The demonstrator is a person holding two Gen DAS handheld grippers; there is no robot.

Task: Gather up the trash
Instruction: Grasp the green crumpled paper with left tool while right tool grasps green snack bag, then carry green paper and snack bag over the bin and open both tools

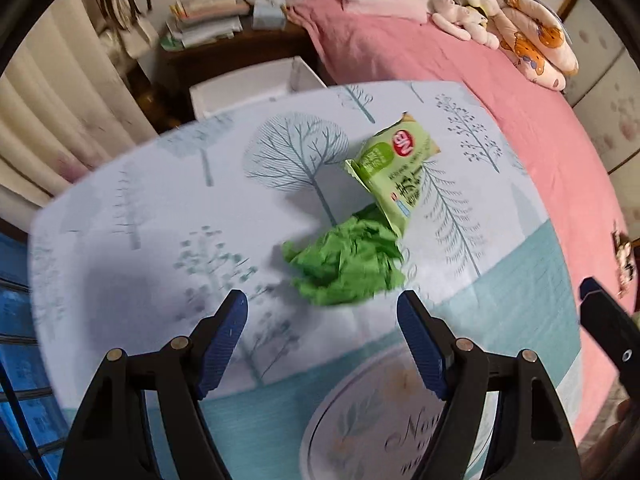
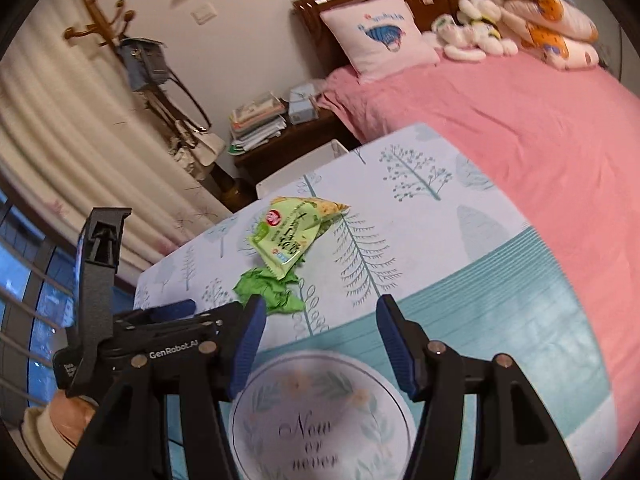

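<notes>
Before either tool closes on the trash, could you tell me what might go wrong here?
1. The snack wrapper overlaps the crumpled green paper, so lifting one may drag or flick the other.
2. Both lie on a soft printed cloth; a low pinch could catch fabric.
3. The left tool and right tool are close together and might collide.

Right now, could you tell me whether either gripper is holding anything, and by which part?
Nothing is held. The left gripper and right gripper both stand open above the crumpled green paper and snack wrapper.
</notes>
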